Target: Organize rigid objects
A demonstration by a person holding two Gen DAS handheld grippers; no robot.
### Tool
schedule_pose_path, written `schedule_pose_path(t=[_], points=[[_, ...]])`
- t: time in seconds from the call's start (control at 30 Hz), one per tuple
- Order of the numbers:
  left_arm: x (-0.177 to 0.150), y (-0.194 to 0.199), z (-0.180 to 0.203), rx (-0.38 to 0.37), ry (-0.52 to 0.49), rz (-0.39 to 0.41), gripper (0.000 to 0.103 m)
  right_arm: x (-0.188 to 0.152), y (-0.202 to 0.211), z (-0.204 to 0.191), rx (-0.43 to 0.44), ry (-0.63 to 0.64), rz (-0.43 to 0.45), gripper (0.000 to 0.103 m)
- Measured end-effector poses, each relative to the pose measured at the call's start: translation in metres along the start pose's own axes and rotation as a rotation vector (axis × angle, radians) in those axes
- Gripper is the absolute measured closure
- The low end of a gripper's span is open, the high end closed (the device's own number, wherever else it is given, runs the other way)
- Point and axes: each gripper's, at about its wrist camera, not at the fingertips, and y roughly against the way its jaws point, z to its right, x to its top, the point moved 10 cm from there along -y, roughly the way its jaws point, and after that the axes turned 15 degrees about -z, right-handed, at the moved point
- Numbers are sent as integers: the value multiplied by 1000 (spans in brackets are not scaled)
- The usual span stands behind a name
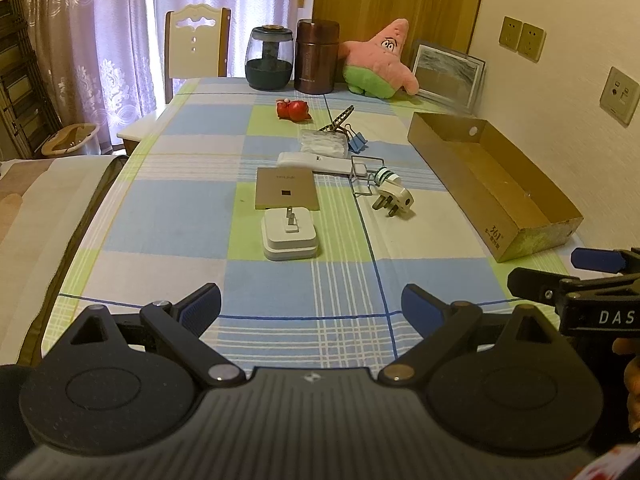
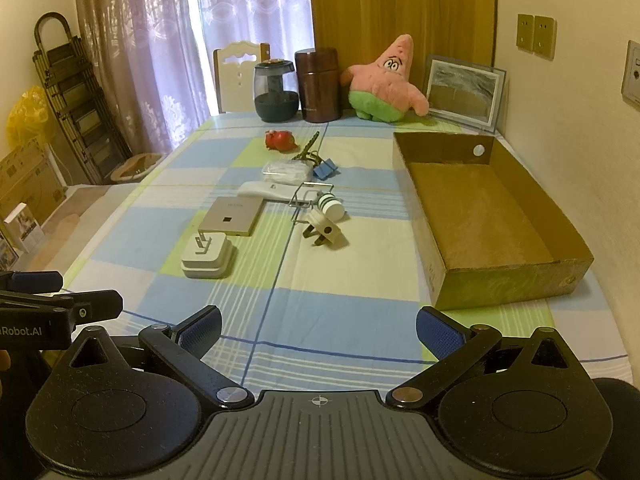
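Small rigid items lie in a row down the middle of the checked tablecloth: a white charger block point(image 1: 290, 236) point(image 2: 207, 256), a flat tan square box point(image 1: 286, 188) point(image 2: 233, 216), a white three-pin plug point(image 1: 394, 198) point(image 2: 326, 232), a green-striped white bottle point(image 2: 331, 206), a white remote point(image 1: 316, 161), a wire clip point(image 2: 306, 198), a blue binder clip point(image 1: 357, 142) and a red toy point(image 1: 293, 110) point(image 2: 280, 140). An empty cardboard box point(image 1: 492, 184) point(image 2: 488, 216) sits on the right. My left gripper point(image 1: 310, 308) and right gripper point(image 2: 318, 334) are both open and empty, above the near table edge.
At the far end stand a dark glass jar point(image 1: 269, 58), a brown canister point(image 1: 316, 56), a pink star plush point(image 1: 380, 62) and a framed picture point(image 1: 448, 74). A chair point(image 1: 198, 46) is behind the table. The wall runs along the right side.
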Motion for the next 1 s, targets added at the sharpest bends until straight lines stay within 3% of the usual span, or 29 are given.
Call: schedule_pose_path(t=[1.0], points=[[4,-8,-5,1,-3,-14,8,12,-6,4,16,-16,17,2]])
